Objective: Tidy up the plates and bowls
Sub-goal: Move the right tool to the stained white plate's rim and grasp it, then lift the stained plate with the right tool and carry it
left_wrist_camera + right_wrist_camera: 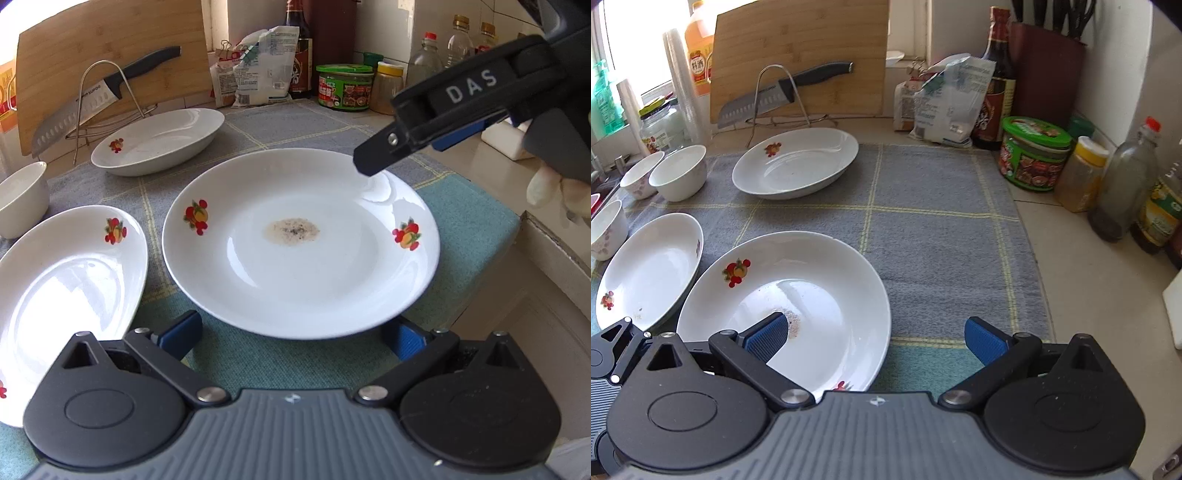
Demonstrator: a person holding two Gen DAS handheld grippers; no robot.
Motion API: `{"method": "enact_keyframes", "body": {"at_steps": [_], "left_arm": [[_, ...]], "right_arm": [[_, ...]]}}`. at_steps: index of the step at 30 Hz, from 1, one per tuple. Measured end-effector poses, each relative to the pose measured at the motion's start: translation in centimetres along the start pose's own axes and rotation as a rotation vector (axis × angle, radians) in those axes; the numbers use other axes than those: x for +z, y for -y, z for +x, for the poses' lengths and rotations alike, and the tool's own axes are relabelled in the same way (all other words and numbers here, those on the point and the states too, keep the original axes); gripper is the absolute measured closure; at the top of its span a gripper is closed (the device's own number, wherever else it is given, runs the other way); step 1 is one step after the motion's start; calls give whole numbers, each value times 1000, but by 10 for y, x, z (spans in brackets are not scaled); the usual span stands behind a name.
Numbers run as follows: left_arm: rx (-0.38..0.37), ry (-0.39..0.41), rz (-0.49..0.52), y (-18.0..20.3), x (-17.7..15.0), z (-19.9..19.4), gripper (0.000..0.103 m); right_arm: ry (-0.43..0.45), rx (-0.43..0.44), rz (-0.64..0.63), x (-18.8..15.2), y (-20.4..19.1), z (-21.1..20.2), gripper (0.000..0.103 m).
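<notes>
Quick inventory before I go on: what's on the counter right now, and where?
White fruit-print ceramic plates: three, on the mat; nearest one has residue in its middle.
White ceramic bowls: three, far left.
Grey checked cloth mat: one, under the dishes.
Black-handled kitchen knife: one, on a wire rack at the back.
Bamboo cutting board: one, upright behind it.
Green-lidded jar: one, right.
Bottles, packets: several, back and right.
Left hand-held gripper: open, at the nearest plate's near rim.
Right hand-held gripper: open, over its right rim.

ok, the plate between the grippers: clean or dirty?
Dirty. The centre plate has a brownish speckled residue patch in its well; the rest of its surface looks white and glossy. It lies flat on the cloth.
</notes>
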State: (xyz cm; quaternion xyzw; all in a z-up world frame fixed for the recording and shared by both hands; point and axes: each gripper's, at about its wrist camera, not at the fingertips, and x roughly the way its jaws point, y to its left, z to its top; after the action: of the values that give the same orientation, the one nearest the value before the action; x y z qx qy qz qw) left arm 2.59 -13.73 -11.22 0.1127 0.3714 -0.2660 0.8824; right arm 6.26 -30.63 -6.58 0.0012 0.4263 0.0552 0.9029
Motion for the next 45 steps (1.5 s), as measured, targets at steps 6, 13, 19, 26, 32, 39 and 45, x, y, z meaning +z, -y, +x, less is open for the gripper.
{"method": "enact_keyframes", "body": {"at_steps": [6,13,19,26,32,39,45], "left_arm": [[-2,-6,6,0,4,3,0],[-2,14,5,1,1,2,0],[-6,46,11,1,-2,1,0],[-10,48,19,0,0,1,0],[-11,69,30,1,-3,0,0],[-16,94,48,1,-5,-1,0],[-15,103,54,1,-6,-2,0]], "right_arm": [[-73,112,-61,9,-1,34,0],[-161,183,-140,14,-6,59,0],[-199,186,-254,12,-15,64,0],[-222,218,-330,13,-12,63,0],[-237,277,-399,16,-9,63,0],[-211,420,-427,36,1,69,0],[-230,537,-427,48,4,82,0]]}}
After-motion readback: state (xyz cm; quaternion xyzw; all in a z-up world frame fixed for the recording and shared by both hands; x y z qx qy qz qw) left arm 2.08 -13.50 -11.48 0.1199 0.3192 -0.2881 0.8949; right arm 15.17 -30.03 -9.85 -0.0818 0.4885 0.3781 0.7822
